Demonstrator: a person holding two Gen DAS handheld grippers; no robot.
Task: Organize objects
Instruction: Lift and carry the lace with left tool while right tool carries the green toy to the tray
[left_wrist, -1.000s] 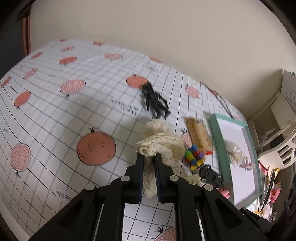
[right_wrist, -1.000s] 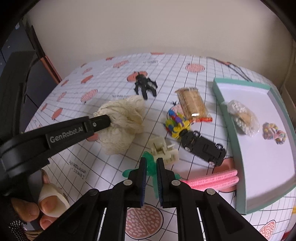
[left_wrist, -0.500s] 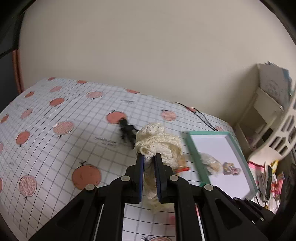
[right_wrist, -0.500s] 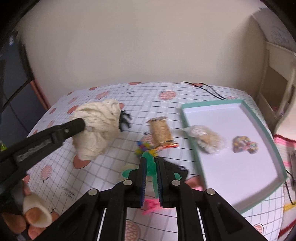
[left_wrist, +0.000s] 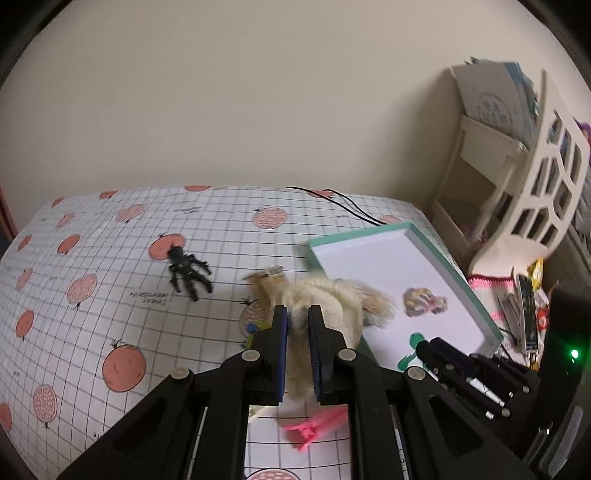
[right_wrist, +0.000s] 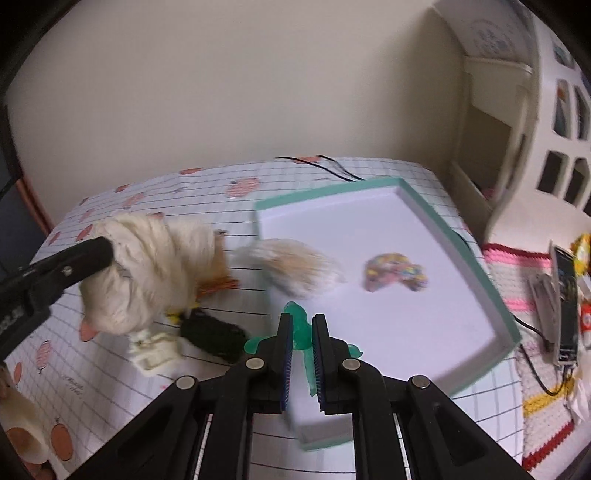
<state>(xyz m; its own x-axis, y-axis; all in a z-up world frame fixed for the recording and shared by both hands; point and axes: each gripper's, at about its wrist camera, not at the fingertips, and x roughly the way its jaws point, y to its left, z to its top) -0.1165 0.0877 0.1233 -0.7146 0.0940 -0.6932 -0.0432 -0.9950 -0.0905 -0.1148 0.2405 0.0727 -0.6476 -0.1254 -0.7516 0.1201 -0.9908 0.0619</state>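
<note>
Two blurred bundles lie in the teal tray (right_wrist: 495, 295), while the left gripper (left_wrist: 295, 321) clamps the cream cloth (left_wrist: 332, 299) beside it and the right gripper (right_wrist: 302, 328) pinches a green toy (right_wrist: 299, 325) above its edge

We see a table (left_wrist: 110, 295) covered in white cloth with a black grid and salmon-orange fruit prints. Cream lacy knitted bundle (right_wrist: 147, 273). Shallow rectangular tray (right_wrist: 495, 295), white inside, teal rim. Translucent green plastic figure (right_wrist: 301, 328). Black plastic spider toy (left_wrist: 186, 271). Pink plastic clip (left_wrist: 314, 430). Pastel multicolour bead cluster (right_wrist: 395, 271). Black hand-held gripper (right_wrist: 302, 369) with blue pads (right_wrist: 287, 369).
</note>
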